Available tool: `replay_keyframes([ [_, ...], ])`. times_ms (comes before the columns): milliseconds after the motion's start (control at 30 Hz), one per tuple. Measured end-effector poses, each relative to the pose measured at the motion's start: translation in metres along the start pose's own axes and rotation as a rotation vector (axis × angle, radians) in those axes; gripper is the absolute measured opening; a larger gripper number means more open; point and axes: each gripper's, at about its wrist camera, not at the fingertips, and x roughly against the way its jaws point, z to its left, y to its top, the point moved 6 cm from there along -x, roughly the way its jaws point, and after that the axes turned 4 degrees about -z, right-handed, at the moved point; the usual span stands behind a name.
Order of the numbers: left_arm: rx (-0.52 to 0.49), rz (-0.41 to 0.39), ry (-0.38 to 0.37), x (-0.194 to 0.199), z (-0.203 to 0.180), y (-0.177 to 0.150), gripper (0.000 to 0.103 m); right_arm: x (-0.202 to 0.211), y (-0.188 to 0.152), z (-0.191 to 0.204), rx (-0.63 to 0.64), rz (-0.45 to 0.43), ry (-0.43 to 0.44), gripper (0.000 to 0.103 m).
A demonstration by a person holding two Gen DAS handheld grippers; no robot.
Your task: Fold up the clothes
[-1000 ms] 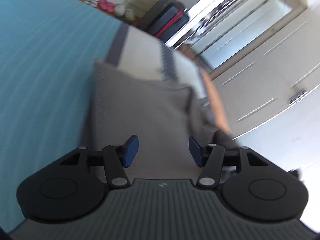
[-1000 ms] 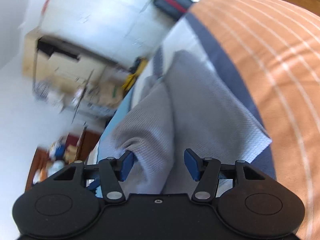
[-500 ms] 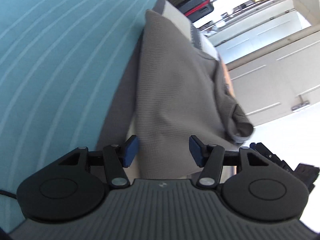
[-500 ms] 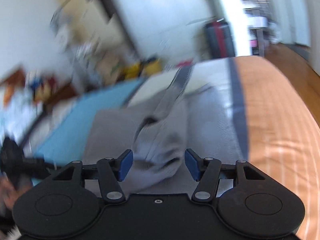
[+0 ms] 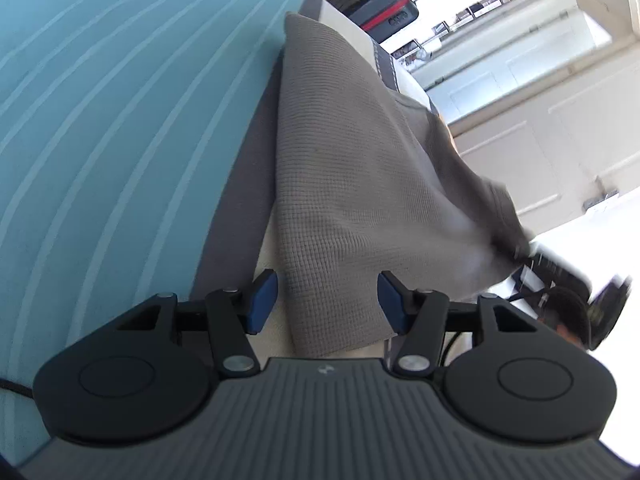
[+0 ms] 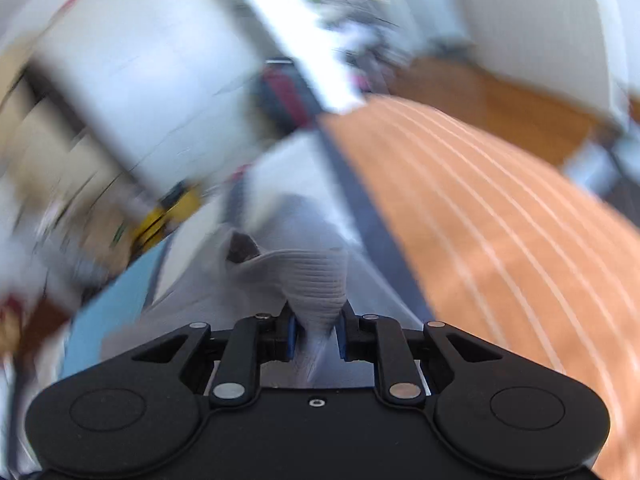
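Observation:
A grey waffle-knit garment (image 5: 352, 160) lies along the middle of the bed. My left gripper (image 5: 326, 302) hovers open over its near corner; the fabric lies below the blue pads and neither pad touches it. In the left wrist view the garment's right edge is lifted and blurred. My right gripper (image 6: 317, 334) has its jaws closing, and a ribbed cuff of the garment (image 6: 312, 276) is pinched between its pads and fans upward out of them. The right wrist view is heavily motion-blurred.
The bed cover is teal with pale stripes (image 5: 120, 120) on one side and orange with pale stripes (image 6: 500, 220) on the other, with dark bands and a cream strip between. A black suitcase with red trim (image 5: 384, 12) and white wardrobe doors (image 5: 540, 120) stand beyond the bed.
The right jaws have gone from wide apart to pinching the ribbed cuff, and that view has swung. The left gripper dropped toward the garment's near corner, then held still.

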Motion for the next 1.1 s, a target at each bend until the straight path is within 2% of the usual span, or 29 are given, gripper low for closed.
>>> replay_keyframes([
  [100, 0.060, -0.014, -0.036, 0.003, 0.011, 0.004, 0.055, 0.004, -0.011, -0.016, 0.013, 0.030, -0.040, 0.028],
  [200, 0.053, -0.018, -0.057, 0.010, 0.014, 0.005, 0.055, 0.008, -0.016, -0.018, 0.012, 0.032, -0.014, 0.032],
  [300, 0.020, -0.007, -0.098, 0.013, 0.008, 0.003, 0.055, 0.010, -0.016, -0.018, -0.030, 0.027, 0.065, 0.052],
  [333, 0.009, 0.004, -0.118, 0.007, 0.002, 0.001, 0.055, 0.007, -0.016, -0.017, -0.036, 0.023, 0.081, 0.054],
  [400, -0.016, 0.035, -0.149, -0.004, -0.010, -0.004, 0.056, 0.002, -0.016, -0.015, -0.047, 0.017, 0.110, 0.067],
  [433, -0.027, 0.047, -0.144, -0.010, -0.013, -0.007, 0.058, -0.001, -0.015, -0.015, -0.053, 0.014, 0.125, 0.070],
  [467, -0.037, 0.058, -0.135, -0.017, -0.015, -0.009, 0.058, -0.007, -0.016, -0.017, -0.062, 0.010, 0.105, 0.070],
  [533, -0.058, 0.068, -0.129, -0.028, -0.021, -0.009, 0.055, -0.021, -0.016, -0.021, -0.092, -0.008, 0.098, 0.070],
  [567, -0.074, 0.062, -0.114, -0.031, -0.025, -0.007, 0.040, -0.027, -0.015, -0.022, -0.106, -0.022, 0.105, 0.070],
  [600, -0.104, 0.054, -0.085, -0.035, -0.030, -0.003, 0.023, -0.029, -0.010, -0.017, -0.073, -0.035, 0.100, 0.064],
  [633, -0.153, 0.054, -0.041, -0.037, -0.034, -0.002, 0.004, -0.031, -0.005, -0.012, -0.040, -0.047, 0.094, 0.052],
  [667, -0.196, 0.053, 0.009, -0.037, -0.038, -0.002, 0.004, -0.033, 0.000, -0.007, -0.007, -0.060, 0.089, 0.016],
  [700, -0.220, 0.049, 0.038, -0.035, -0.041, -0.003, 0.004, -0.030, 0.006, -0.001, 0.006, -0.059, 0.102, 0.014],
  [800, -0.227, 0.039, 0.065, -0.021, -0.041, -0.008, 0.004, -0.001, 0.024, 0.006, -0.090, -0.101, 0.211, 0.012],
  [900, -0.231, 0.070, 0.138, -0.013, -0.027, -0.015, 0.002, 0.019, 0.023, 0.000, -0.067, -0.085, 0.139, 0.012],
  [967, -0.206, 0.084, 0.116, -0.008, -0.018, -0.017, 0.000, 0.006, 0.013, -0.011, 0.068, -0.038, -0.002, 0.011],
  [1033, -0.152, 0.098, 0.077, -0.003, -0.012, -0.016, 0.001, -0.014, 0.002, -0.028, 0.148, 0.056, -0.113, 0.014],
  [1100, -0.164, 0.085, 0.086, 0.004, -0.011, -0.013, 0.001, -0.013, 0.006, -0.038, 0.118, 0.073, -0.081, 0.025],
])
